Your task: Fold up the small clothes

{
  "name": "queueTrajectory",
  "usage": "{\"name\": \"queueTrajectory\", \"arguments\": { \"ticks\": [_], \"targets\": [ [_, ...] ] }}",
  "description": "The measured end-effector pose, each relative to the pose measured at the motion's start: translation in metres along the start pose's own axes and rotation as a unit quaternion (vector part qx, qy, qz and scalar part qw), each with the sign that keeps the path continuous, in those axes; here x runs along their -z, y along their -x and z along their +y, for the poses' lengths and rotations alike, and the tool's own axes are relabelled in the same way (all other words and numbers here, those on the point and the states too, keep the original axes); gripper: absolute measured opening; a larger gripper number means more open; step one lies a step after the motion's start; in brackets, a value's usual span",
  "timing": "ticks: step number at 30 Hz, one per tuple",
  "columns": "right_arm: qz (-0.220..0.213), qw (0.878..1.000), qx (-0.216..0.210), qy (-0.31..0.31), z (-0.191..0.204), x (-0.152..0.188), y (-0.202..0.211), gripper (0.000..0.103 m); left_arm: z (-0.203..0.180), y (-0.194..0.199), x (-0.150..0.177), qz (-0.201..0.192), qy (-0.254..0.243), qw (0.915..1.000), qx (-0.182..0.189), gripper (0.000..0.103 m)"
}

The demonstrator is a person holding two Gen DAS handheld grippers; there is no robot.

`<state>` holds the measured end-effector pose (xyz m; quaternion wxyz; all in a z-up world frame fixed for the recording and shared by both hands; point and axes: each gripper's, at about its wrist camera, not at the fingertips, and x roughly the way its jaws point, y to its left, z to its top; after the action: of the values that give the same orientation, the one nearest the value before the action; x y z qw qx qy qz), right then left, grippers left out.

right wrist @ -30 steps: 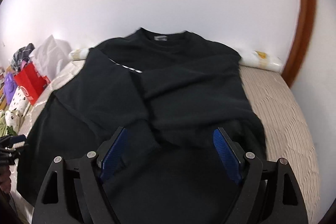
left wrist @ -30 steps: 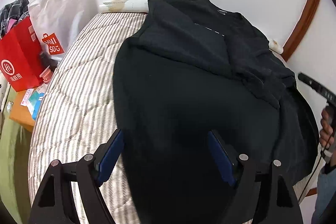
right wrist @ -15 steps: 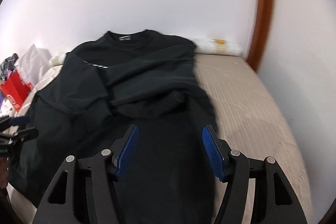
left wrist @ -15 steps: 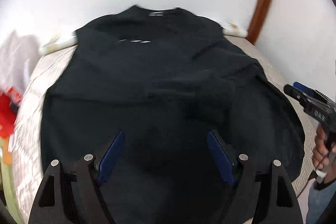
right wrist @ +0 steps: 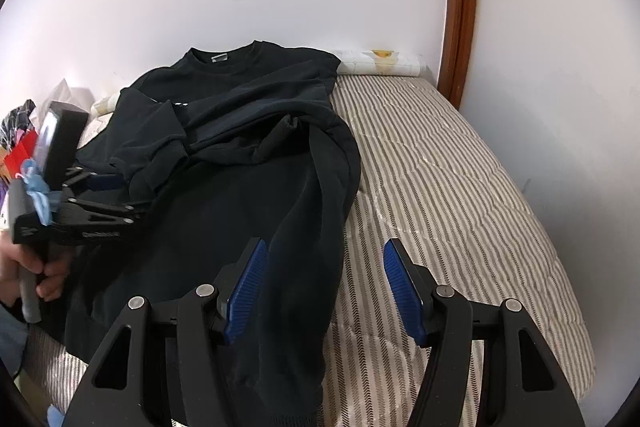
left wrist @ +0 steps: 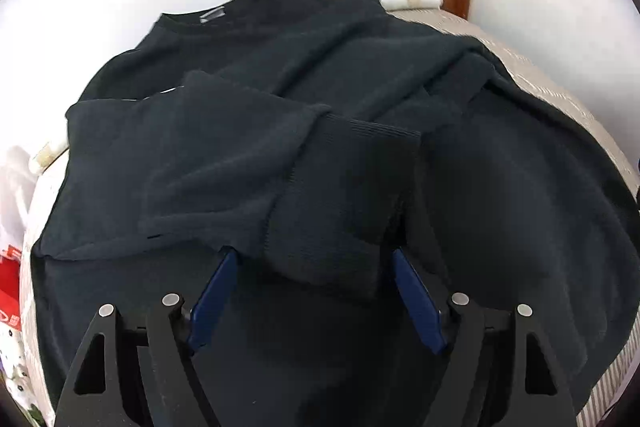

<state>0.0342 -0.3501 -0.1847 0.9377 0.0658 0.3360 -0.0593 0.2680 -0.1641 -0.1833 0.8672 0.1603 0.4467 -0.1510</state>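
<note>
Black sweatshirt [right wrist: 248, 163] lay spread on the striped mattress [right wrist: 448, 163], collar toward the white wall, both sleeves folded in across the chest. Left gripper [left wrist: 312, 259] sat over the ribbed sleeve cuff [left wrist: 340, 195], jaws wide, cuff between the blue pads but not pinched. Right gripper [right wrist: 322, 255] hovered over the sweatshirt's right side edge, jaws part-open after just closing in; dark fabric sat beside the left pad, mattress beside the other, nothing gripped. A hand [right wrist: 36, 267] held the left gripper's handle.
</note>
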Motion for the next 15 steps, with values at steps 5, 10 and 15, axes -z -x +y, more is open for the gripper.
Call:
{"name": "queueTrajectory", "arguments": {
  "ticks": [5,10,15],
  "targets": [
    [-0.004,1.0,-0.011,-0.01,0.001,0.0,-0.002,0.06,-0.012,-0.006,-0.009,0.001,0.001,0.9999,-0.014,0.078],
    [0.007,1.0,-0.01,-0.016,0.008,0.0,-0.008,0.06,-0.007,-0.009,-0.017,-0.001,0.03,0.9992,-0.025,0.037],
    [0.001,1.0,-0.006,-0.002,0.02,-0.013,-0.004,0.06,0.038,0.031,-0.022,-0.037,0.079,0.996,0.019,0.02]
  ]
}}
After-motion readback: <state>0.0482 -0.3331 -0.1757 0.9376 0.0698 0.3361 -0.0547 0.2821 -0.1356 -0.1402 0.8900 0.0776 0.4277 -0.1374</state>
